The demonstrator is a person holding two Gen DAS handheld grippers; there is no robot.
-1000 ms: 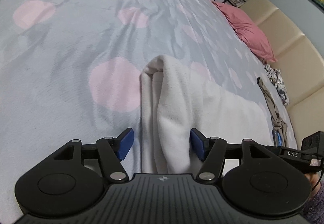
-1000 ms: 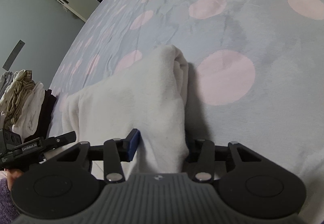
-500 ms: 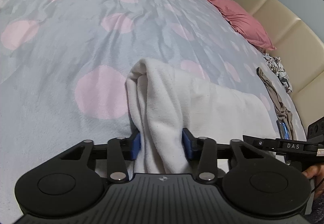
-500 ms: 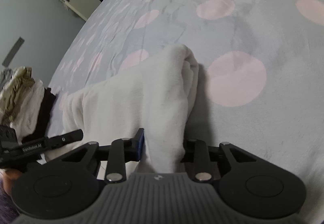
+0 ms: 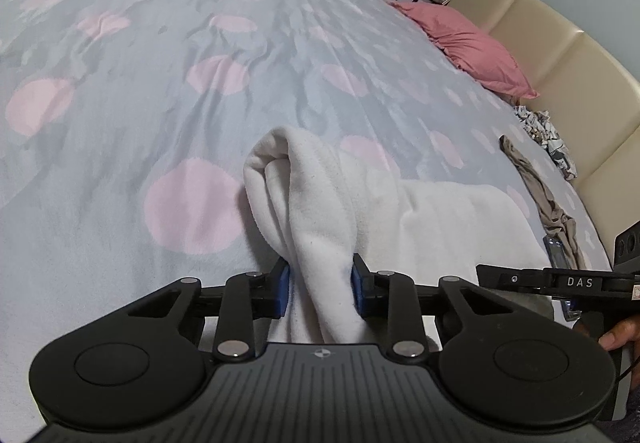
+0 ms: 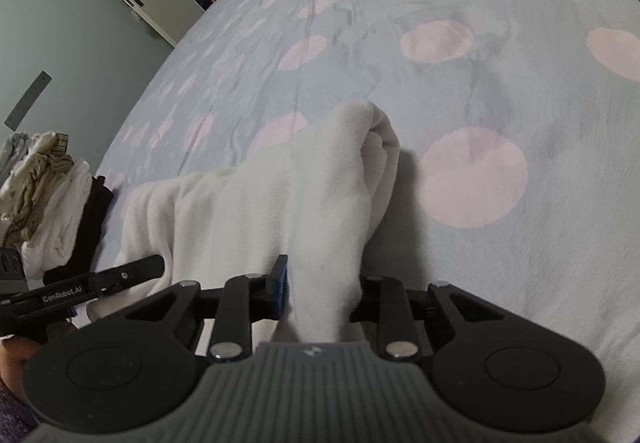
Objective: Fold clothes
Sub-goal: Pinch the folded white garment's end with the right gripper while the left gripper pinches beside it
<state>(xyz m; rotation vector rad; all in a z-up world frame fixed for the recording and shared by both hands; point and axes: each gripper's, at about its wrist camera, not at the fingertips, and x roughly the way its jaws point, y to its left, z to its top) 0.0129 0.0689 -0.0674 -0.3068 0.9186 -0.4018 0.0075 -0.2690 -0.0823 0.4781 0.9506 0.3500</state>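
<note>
A white garment (image 5: 320, 211) is lying bunched on the bed (image 5: 120, 115), on the grey cover with pink dots, and both grippers are pinching it. In the left wrist view the left gripper (image 5: 320, 285) is holding a thick fold of it — the jaws are narrow, the blue pads (image 5: 282, 285) pressing the cloth from either side, and the fold is running forward from between them to a rolled end that is resting on the cover. The rest of the garment is spreading flat to the right of the jaws, toward the headboard (image 5: 560, 55) side of the bed.

In the right wrist view the right gripper (image 6: 320, 289) is clamping another fold of the same garment (image 6: 320, 183); one blue pad (image 6: 281, 285) is showing on the left, while the other is hiding behind the cloth. Here the garment is fanning out to the left of the jaws, toward the bed's edge, where a stack of clothes (image 6: 52, 203) is sitting — partly cut off by the frame.

Each gripper's near edge of cloth is disappearing under the gripper body, so how deep it sits cannot be told. Each view is also catching the other gripper's arm at its side border, with only fingertips of a hand (image 5: 620, 335) showing. A pink pillow (image 5: 468, 43) and loose clothes (image 5: 548, 195) are lying near the headboard.
</note>
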